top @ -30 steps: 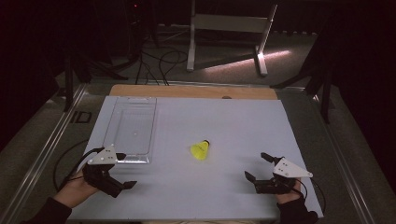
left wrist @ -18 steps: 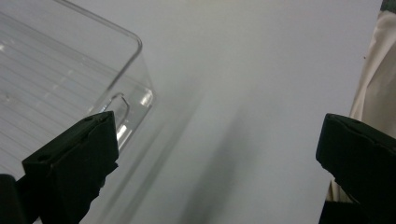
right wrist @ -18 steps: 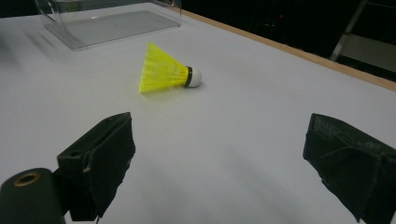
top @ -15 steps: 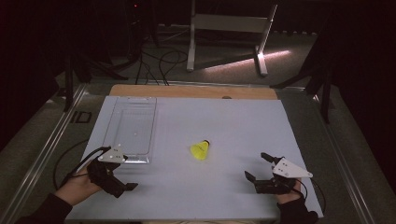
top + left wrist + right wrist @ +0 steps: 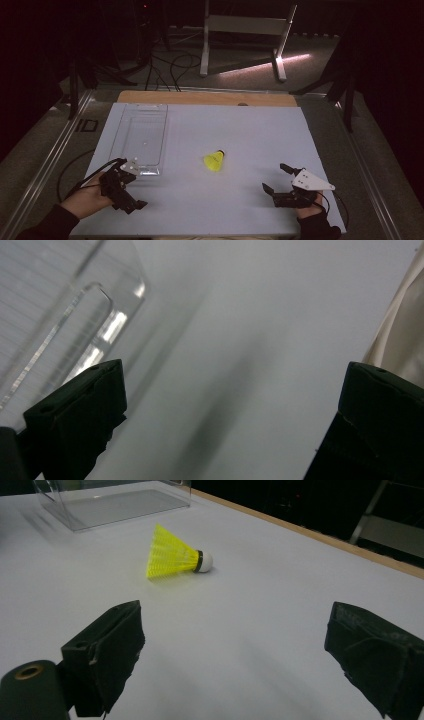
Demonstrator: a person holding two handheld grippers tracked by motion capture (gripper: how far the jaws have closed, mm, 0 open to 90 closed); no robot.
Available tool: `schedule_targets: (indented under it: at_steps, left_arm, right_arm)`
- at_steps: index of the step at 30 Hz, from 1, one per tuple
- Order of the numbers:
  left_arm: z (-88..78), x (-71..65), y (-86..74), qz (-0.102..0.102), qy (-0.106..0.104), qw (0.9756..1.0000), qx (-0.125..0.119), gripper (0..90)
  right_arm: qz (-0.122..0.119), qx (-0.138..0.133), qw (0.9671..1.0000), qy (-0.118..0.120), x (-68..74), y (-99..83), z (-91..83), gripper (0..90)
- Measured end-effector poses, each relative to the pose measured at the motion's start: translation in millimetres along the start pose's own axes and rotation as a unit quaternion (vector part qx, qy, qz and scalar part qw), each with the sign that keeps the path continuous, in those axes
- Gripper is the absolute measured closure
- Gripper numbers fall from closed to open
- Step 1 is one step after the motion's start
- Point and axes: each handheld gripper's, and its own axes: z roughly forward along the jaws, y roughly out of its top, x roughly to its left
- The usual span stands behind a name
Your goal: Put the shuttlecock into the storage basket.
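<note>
Yellow shuttlecock (image 5: pixel 214 160) lies on its side mid-counter (image 5: pixel 240 130), right of clear tray (image 5: pixel 142 135). Left gripper (image 5: pixel 131 192) by tray's near end, jaws apart, empty. Right gripper (image 5: pixel 277 179) jaws apart, empty.

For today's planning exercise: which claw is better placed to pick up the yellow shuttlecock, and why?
Probably the right claw: open, it faces the shuttlecock across bare table. The left claw, also open, sits beside the clear plastic box, aimed elsewhere.

We see a dim room around the lit table (image 5: pixel 250 135), and a blurred, glare-streaked clear tray (image 5: pixel 60 315).
</note>
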Motion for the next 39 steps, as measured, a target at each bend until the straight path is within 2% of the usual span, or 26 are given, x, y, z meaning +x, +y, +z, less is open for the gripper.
schedule_targets:
  at_steps: [2, 5, 10, 14, 15, 18, 22, 28, 31, 33, 39]
  left_arm:
    - [2.9, -2.3, 4.4, -0.008, 0.006, 0.9997, 0.022, 0.1]
    - [7.6, -9.5, 11.5, -0.007, 0.005, 0.9991, 0.042, 0.1]
    - [14.3, -17.6, 22.2, -0.012, 0.001, 0.9983, 0.056, 0.1]
    - [16.9, -17.8, 28.1, -0.031, -0.006, 0.9977, 0.060, 0.1]
    - [17.0, -17.4, 29.6, -0.039, -0.005, 0.9976, 0.056, 0.1]
    - [15.3, -18.0, 34.6, -0.047, -0.013, 0.9980, 0.040, 0.1]
    - [14.5, -21.9, 42.7, -0.043, -0.007, 0.9986, 0.028, 0.1]
    - [17.2, -25.1, 56.0, -0.039, -0.022, 0.9990, 0.000, 0.1]
    - [20.4, -26.6, 61.6, -0.035, -0.020, 0.9992, 0.000, 0.1]
    - [22.7, -26.2, 65.3, -0.040, -0.029, 0.9988, -0.003, 0.1]
    - [28.7, -27.2, 78.5, -0.037, -0.026, 0.9989, -0.007, 0.1]
  right_arm:
    - [0.000, 0.001, 1.0000, 0.000, 0.1, -0.1, 0.3, 8.7]
    - [0.000, 0.001, 1.0000, 0.001, 0.3, -0.1, 0.4, 8.7]
    - [0.000, 0.003, 1.0000, 0.004, 1.0, 0.0, 0.8, 8.7]
    - [-0.002, 0.003, 1.0000, 0.005, 1.0, 0.1, 0.7, 8.7]
    - [-0.001, 0.003, 1.0000, 0.006, 1.0, 0.1, 0.7, 8.7]
    - [-0.002, 0.003, 1.0000, 0.006, 0.9, 0.0, 0.9, 8.7]
    - [-0.001, 0.003, 1.0000, 0.006, 1.2, 0.2, 0.9, 8.7]
    - [-0.001, 0.003, 1.0000, 0.008, 1.3, 0.2, 1.1, 8.7]
    - [-0.002, 0.003, 1.0000, 0.008, 1.4, 0.3, 1.0, 8.7]
    - [-0.002, 0.003, 1.0000, 0.008, 1.3, 0.2, 1.1, 8.7]
    - [-0.003, 0.001, 0.9999, 0.010, 1.2, 0.4, 0.7, 8.7]
